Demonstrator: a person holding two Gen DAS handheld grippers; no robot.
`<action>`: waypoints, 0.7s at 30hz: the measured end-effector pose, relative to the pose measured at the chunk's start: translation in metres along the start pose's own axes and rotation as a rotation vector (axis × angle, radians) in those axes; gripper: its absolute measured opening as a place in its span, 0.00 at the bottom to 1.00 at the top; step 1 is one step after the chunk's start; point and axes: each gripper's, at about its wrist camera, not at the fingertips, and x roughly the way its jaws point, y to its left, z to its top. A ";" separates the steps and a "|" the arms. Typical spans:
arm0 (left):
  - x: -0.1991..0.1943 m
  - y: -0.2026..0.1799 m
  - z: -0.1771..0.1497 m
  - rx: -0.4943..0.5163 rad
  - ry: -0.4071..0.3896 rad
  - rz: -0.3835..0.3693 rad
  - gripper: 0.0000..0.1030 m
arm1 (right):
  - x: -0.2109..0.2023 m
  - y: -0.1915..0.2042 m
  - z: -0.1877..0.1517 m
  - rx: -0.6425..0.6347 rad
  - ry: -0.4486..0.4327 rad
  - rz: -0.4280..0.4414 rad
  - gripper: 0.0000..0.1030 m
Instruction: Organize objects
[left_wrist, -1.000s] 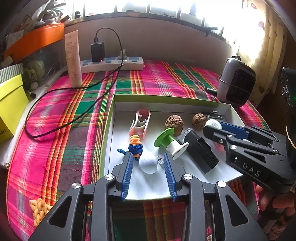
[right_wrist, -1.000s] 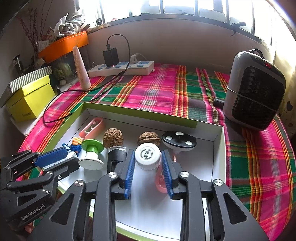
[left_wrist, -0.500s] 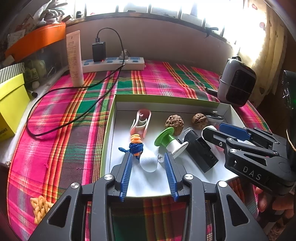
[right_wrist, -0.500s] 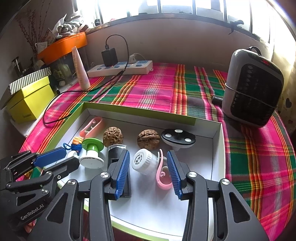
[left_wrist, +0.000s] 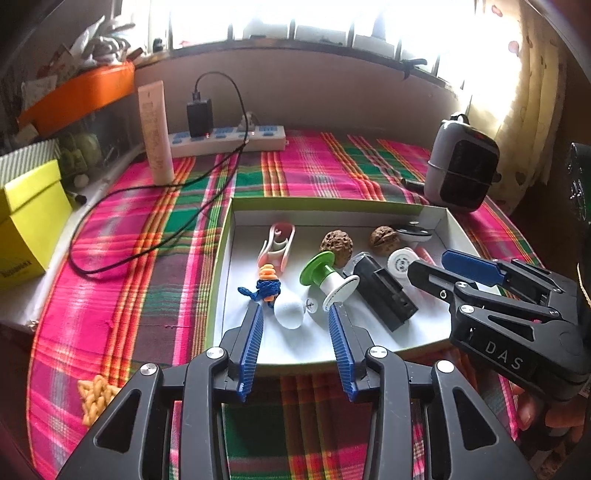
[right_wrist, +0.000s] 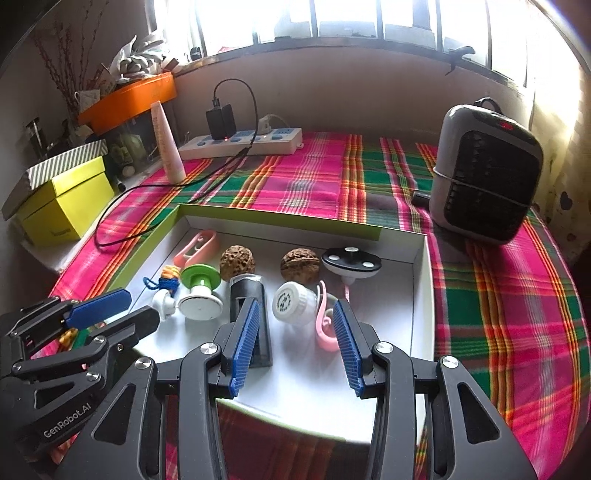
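Note:
A shallow white box with a green rim (left_wrist: 221, 236) (right_wrist: 280, 218) holds several small things: a white round cap (right_wrist: 293, 302) (left_wrist: 400, 260), a pink hook (right_wrist: 325, 325), two walnuts (right_wrist: 300, 265) (left_wrist: 336, 242), a green-and-white spool (left_wrist: 327, 275) (right_wrist: 199, 288), a black block (left_wrist: 384, 291) (right_wrist: 251, 302), a white egg (left_wrist: 289, 313), a blue-orange knot toy (left_wrist: 266, 286), a pink clip (left_wrist: 277, 245). My right gripper (right_wrist: 295, 308) is open above the box's near edge, the cap lying free just ahead. My left gripper (left_wrist: 296, 309) is open, with the egg between its tips.
A grey heater (right_wrist: 484, 184) stands right of the box on the plaid cloth. A power strip (right_wrist: 240, 144), charger and cable, a cream tube (left_wrist: 155, 133) and a yellow box (left_wrist: 29, 221) are at the back left. A braided yellow piece (left_wrist: 94, 397) lies front left.
My right gripper opened and let go of the white cap, which now lies in the box by the pink hook; the gripper drew back. My left gripper also pulled back a little.

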 end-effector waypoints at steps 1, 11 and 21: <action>-0.003 -0.001 -0.001 -0.001 -0.004 -0.001 0.34 | -0.005 0.000 -0.002 0.006 -0.007 -0.002 0.42; -0.033 -0.006 -0.015 -0.011 -0.042 0.012 0.41 | -0.038 0.011 -0.020 0.006 -0.045 -0.008 0.42; -0.049 -0.018 -0.042 0.010 -0.030 -0.002 0.42 | -0.054 0.017 -0.048 0.021 -0.030 -0.043 0.42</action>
